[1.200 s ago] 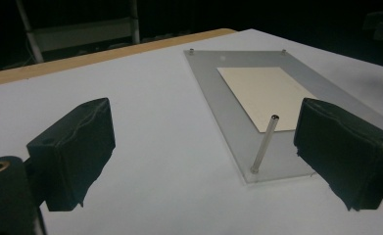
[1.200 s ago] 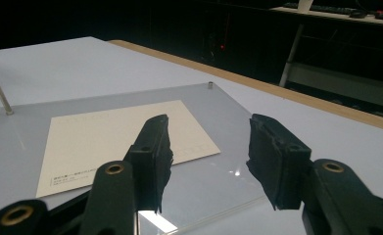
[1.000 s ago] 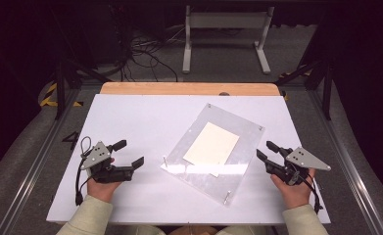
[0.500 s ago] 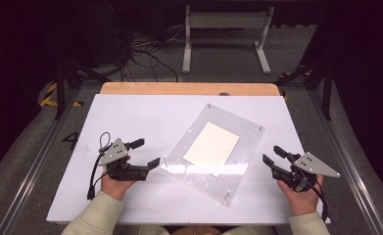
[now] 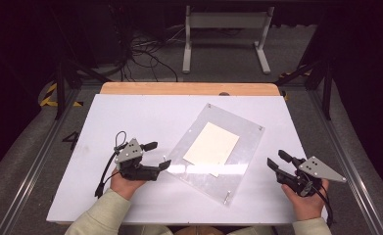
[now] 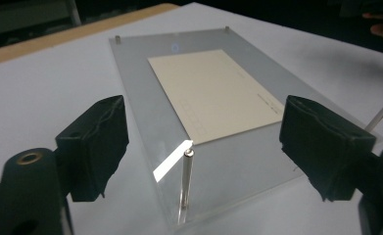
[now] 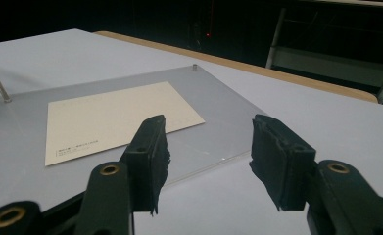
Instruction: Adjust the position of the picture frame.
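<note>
Clear acrylic plate (image 5: pixel 240 169): lies flat and askew on the white table (image 5: pixel 130 117), right of the middle, with a cream card (image 5: pixel 211 149) inside. Carries a short metal post at each corner; the left corner post (image 6: pixel 187 186) stands upright at the corner nearest the left gripper.

Left gripper (image 5: pixel 159 155): sits in the person's left hand (image 5: pixel 125 183), low over the table at the plate's left corner, jaws pointing right toward it. Stands wide open, though the jaws have just been closing a little. Grips nothing: in the left gripper view the corner post and the plate's corner lie between the two black pads, well apart from both. From above, seems to have its nearer jaw tip just beside the plate's edge; touching or not, cannot tell from that height.

Right gripper (image 5: pixel 276 160): rests in the right hand (image 5: pixel 306 200) near the table's right edge, jaws pointing left toward the plate's right side. Stands partly open, about halfway, and holds nothing. In the right gripper view, frames bare table and the plate's near edge between the pads, short of the plate and apart from it.

Beyond the table's far edge: a strip of wooden board (image 5: pixel 189 88).
</note>
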A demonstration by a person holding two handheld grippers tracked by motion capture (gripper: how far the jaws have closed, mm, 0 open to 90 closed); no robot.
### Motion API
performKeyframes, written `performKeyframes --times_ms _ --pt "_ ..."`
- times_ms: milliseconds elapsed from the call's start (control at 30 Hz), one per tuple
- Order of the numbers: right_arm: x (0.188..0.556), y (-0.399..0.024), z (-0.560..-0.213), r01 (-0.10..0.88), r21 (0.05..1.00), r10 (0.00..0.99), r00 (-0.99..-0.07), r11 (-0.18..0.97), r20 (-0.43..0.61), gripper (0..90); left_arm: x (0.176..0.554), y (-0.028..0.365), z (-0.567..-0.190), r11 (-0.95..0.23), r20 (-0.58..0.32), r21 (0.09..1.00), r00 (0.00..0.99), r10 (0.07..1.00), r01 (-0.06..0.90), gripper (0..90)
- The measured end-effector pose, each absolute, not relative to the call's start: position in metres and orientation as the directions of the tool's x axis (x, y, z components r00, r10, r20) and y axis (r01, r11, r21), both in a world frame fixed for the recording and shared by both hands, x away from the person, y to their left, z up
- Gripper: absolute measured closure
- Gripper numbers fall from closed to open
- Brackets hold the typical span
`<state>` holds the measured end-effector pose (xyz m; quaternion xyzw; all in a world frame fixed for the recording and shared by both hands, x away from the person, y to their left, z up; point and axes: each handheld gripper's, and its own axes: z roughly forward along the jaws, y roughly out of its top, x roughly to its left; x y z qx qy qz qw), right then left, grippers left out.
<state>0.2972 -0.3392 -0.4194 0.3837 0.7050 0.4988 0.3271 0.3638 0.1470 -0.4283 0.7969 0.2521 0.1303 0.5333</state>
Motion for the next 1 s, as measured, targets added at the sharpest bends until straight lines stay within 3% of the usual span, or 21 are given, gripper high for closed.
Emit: performKeyframes --times_ms 233,633,1000 --pt "0.297 -0.339 -0.420 0.220 0.953 0.863 -0.499 0.208 -0.073 47.1 0.370 0.139 -0.439 -0.396 -0.068 0.855 0.830 0.553 0.334 32.5" --pt "0.298 -0.337 -0.422 0.233 0.947 0.858 -0.509 0.223 -0.077 47.2 0.376 0.132 -0.446 -0.462 -0.068 0.790 0.805 0.589 0.404 80.7" --pt "0.298 -0.335 -0.422 0.236 0.946 0.853 -0.516 0.224 -0.073 47.5 0.384 0.135 -0.427 -0.447 -0.054 0.800 0.790 0.611 0.400 84.9"
